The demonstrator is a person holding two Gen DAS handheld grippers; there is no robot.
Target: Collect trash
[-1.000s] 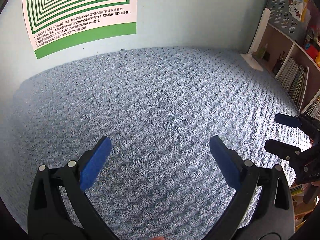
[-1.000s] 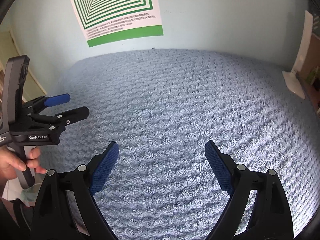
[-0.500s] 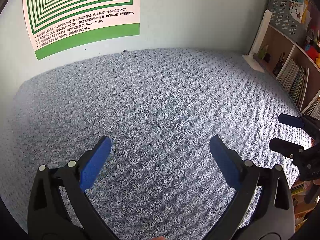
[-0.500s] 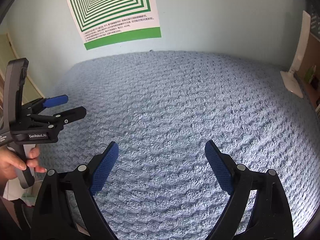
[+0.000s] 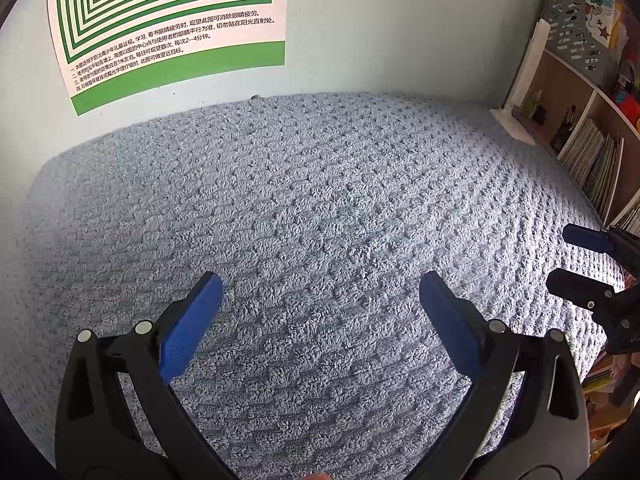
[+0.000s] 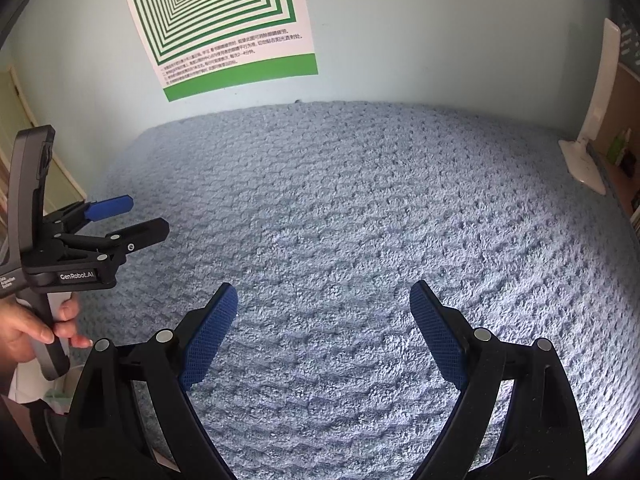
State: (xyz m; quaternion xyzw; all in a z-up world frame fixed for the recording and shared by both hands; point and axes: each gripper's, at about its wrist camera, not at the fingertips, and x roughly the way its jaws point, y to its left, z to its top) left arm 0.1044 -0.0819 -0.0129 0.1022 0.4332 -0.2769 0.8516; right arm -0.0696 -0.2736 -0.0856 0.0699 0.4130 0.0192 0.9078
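- The left hand-held gripper (image 5: 320, 300) has its jaws wide apart, with nothing between them; it hangs over the near part of the blue cover (image 5: 320, 184)
- The right hand-held gripper (image 6: 324, 312) is also wide apart and empty, over the same cover
- No trash shows in either view, so where it lies I cannot tell; the step in hand looks like searching for it
- To do this well, I think it is better to turn the cameras to the sides and the near edge, and keep the jaws apart until a piece is centred between the pads
- The cover is thick terry cloth with a woven bump pattern, soft and loopy; small light scraps may sink in it or catch on it
- A flat paper poster (image 5: 172, 28) with green squares is on the far wall; a wooden shelf (image 5: 580, 120) with books stands at the far right
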